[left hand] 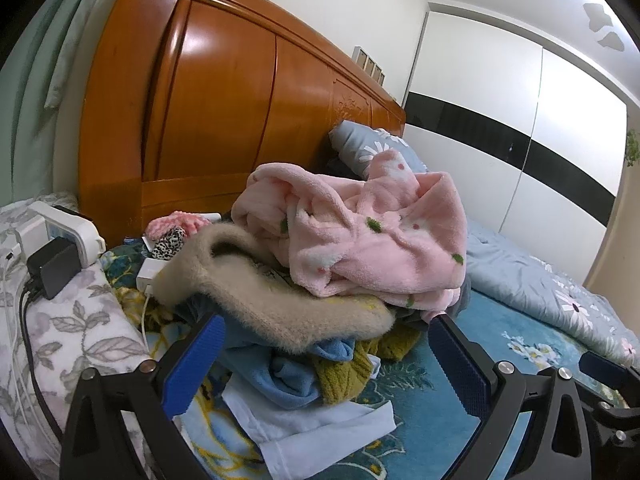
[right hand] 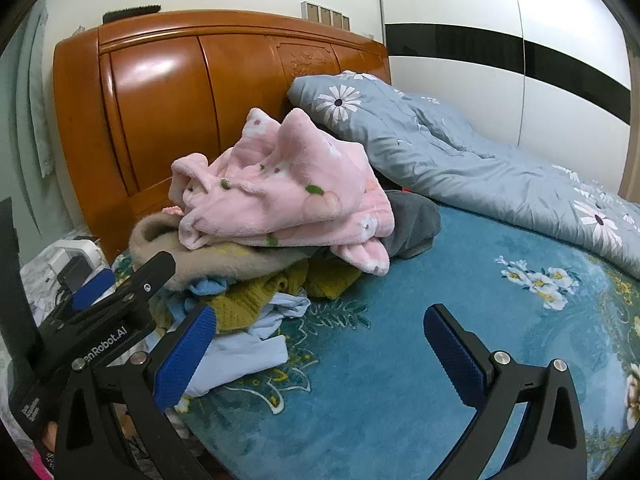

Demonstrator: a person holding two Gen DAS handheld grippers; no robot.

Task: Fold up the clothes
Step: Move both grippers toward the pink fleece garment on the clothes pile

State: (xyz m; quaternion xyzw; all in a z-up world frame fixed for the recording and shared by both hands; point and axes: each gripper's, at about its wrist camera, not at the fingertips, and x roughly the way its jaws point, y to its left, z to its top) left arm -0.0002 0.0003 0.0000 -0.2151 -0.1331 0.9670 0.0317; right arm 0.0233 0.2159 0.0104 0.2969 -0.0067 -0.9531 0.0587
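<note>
A heap of clothes lies on the bed by the headboard. A pink fleece garment is on top, over a beige fuzzy one, an olive knit, a blue fleece and a pale blue shirt. A grey garment lies behind. My left gripper is open, empty, at the heap's near edge. My right gripper is open and empty over the teal bedspread, right of the heap. The left gripper shows in the right wrist view.
A wooden headboard stands behind the heap. A grey floral quilt and pillow lie at the right. A power strip with plugs and cables sits on a floral cloth at the left. White wardrobe doors are beyond.
</note>
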